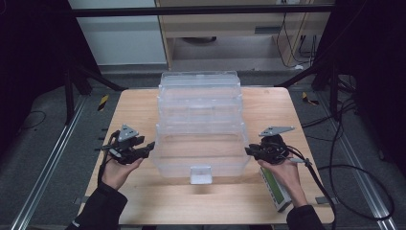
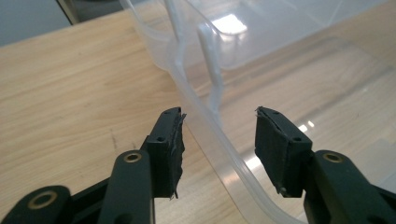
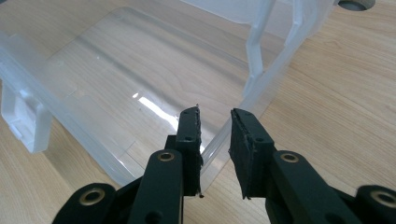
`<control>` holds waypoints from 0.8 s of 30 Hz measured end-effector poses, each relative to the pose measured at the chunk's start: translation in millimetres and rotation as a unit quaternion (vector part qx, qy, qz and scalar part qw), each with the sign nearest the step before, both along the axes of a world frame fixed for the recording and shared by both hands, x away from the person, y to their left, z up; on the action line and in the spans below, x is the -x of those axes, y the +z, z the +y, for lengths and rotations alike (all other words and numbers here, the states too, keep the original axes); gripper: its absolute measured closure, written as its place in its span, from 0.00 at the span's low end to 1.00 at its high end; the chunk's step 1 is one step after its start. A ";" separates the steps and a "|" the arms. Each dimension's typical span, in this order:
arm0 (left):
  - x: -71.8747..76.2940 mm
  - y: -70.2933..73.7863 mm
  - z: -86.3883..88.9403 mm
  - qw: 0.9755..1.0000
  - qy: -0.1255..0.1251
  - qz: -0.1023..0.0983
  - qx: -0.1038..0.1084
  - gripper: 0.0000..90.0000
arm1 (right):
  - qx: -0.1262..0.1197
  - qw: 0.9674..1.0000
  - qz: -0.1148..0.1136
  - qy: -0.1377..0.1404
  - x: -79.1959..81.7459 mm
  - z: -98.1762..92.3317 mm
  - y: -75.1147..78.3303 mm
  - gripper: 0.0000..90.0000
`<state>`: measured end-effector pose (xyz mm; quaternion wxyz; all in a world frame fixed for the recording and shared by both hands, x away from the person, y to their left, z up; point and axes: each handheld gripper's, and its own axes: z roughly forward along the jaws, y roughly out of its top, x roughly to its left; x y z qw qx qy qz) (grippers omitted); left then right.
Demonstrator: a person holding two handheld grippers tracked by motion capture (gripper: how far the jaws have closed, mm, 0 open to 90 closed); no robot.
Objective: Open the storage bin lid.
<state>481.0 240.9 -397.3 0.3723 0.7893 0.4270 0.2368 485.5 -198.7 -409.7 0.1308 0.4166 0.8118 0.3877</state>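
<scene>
The clear plastic box (image 1: 200,129) at table centre is straddled at its near left rim by the parted left gripper (image 1: 149,146) and clamped at its right rim by the right gripper (image 1: 249,150); lifting remains.

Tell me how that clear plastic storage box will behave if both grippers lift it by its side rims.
The clear plastic box looks empty and thin-walled, so probably light for its size. Its rim is glossy and narrow between the left gripper pads, so it may slip. With the right gripper on the opposite rim, the thin walls could flex; lifting unevenly might tilt it.
</scene>
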 end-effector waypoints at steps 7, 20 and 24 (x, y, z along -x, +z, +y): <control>-7.3 -17.6 -6.8 0.999 -0.036 0.009 -0.021 0.62 | 0.005 1.000 -0.001 0.000 0.3 1.1 0.6 0.82; -4.8 -22.1 -7.1 0.999 -0.028 0.025 -0.014 0.70 | 0.011 1.000 0.002 0.002 3.4 3.5 1.8 0.82; 1.2 -21.4 -7.6 0.999 -0.012 0.033 -0.013 0.71 | 0.012 1.000 0.001 0.001 6.3 4.4 1.9 0.82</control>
